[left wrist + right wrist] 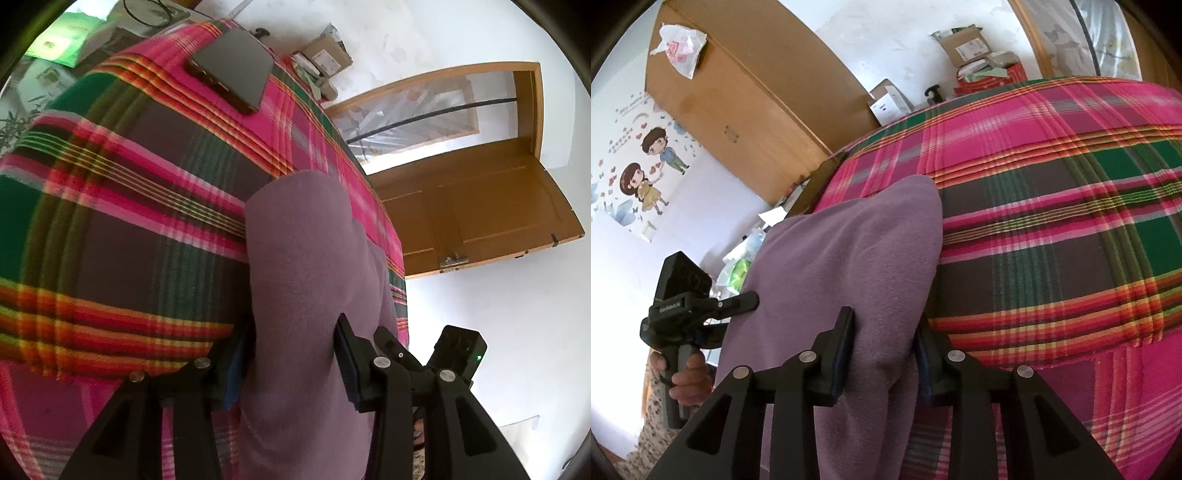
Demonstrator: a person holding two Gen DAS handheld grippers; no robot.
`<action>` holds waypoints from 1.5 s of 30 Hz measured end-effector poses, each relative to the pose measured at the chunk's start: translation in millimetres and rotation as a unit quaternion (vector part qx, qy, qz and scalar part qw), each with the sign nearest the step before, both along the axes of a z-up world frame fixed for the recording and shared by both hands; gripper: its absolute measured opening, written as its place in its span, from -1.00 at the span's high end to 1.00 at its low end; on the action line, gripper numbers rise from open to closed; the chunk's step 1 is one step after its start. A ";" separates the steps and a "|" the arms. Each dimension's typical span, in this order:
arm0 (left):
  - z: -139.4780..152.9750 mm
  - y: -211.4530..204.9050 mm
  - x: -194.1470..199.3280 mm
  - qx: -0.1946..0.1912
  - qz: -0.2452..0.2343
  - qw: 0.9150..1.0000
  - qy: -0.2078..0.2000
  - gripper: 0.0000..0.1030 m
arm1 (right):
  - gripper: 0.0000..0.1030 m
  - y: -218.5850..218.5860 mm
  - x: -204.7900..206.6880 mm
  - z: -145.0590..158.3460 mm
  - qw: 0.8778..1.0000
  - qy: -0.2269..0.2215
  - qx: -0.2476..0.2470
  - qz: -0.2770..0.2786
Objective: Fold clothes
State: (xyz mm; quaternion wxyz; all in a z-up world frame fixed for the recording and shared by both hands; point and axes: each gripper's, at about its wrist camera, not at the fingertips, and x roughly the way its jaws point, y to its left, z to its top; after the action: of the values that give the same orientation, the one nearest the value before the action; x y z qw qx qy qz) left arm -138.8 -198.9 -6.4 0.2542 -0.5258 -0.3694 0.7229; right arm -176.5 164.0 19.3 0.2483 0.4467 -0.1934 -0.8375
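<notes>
Left view: my left gripper (pixel 291 363) pinches the purple cloth (pixel 306 258), lifted over the plaid bed (pixel 122 206) (phone (pixel 231 74) lies far off).
Right view: my right gripper (pixel 884 349) pinches the same cloth's other edge.
Doing it well: I'd judge both edges want level height and even tension.

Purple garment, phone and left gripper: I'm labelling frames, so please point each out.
purple garment (pixel 303 258), left wrist view, middle of cloth.
phone (pixel 232 70), left wrist view, dark screen.
left gripper (pixel 291 365), left wrist view, between fingertips, around cloth.
</notes>
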 end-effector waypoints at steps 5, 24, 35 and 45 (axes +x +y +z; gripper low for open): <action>8.8 -4.6 12.0 -0.028 0.015 0.999 0.009 0.15 | 0.35 -2.8 4.6 7.8 0.999 0.015 0.032 0.002; 29.7 24.6 76.3 -0.220 0.051 0.972 0.071 0.09 | 0.35 -42.1 98.9 20.8 0.977 0.134 0.163 0.043; 42.6 61.1 87.3 -0.315 0.086 0.938 0.114 0.09 | 0.35 -38.4 104.5 17.2 0.975 0.131 0.182 0.012; 48.9 100.4 120.1 -0.381 0.122 0.903 0.157 0.12 | 0.34 -48.2 139.5 24.4 0.966 0.149 0.209 -0.015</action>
State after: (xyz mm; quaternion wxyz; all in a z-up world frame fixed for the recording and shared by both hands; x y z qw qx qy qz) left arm -18.7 -98.5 42.6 -0.0011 -0.4129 -0.0829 0.9070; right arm -37.0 115.8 43.7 0.1627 0.3558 0.0184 -0.9201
